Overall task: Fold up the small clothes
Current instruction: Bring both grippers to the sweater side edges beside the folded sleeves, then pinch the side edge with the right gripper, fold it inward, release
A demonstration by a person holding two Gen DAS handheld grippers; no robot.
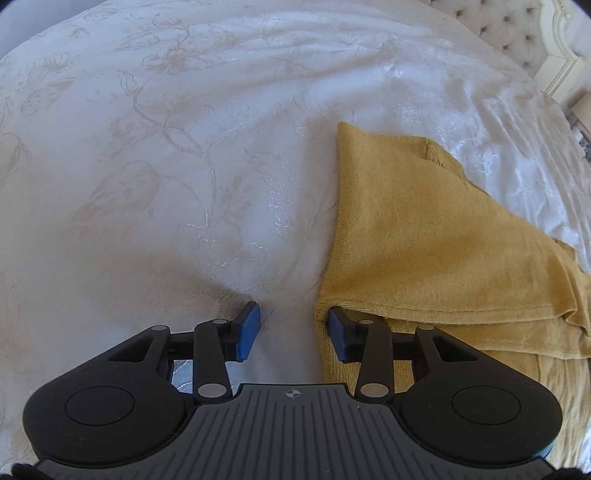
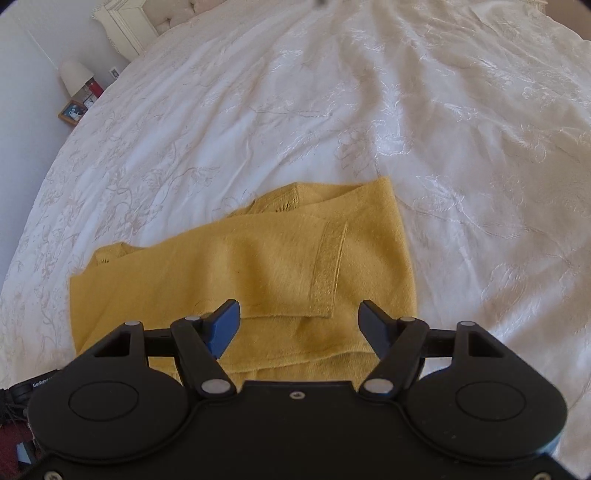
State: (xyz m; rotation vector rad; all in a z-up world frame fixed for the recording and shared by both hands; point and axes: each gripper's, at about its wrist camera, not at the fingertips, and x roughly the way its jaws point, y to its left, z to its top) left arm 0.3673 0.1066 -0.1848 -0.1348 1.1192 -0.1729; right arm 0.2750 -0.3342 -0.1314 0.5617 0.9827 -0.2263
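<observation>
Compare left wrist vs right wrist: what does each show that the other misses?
Left wrist only: the tufted upholstered headboard and the left tool, open, one finger tucked under a fabric layer. Right wrist only: the small white-shaded bedside lamp, the wooden picture frame, and the open right tool. Both: the folded mustard-yellow knit garment on the white floral-embroidered bedspread.

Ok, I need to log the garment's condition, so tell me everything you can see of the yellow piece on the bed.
The yellow garment is a mustard, soft-looking knit, folded into several stacked layers, with a ribbed band on the top flap. It lies flat on the white floral bedspread. In the left wrist view, one blue pad of the left tongs sits tucked at its near corner fold. The right tongs hover open over its near edge.
</observation>
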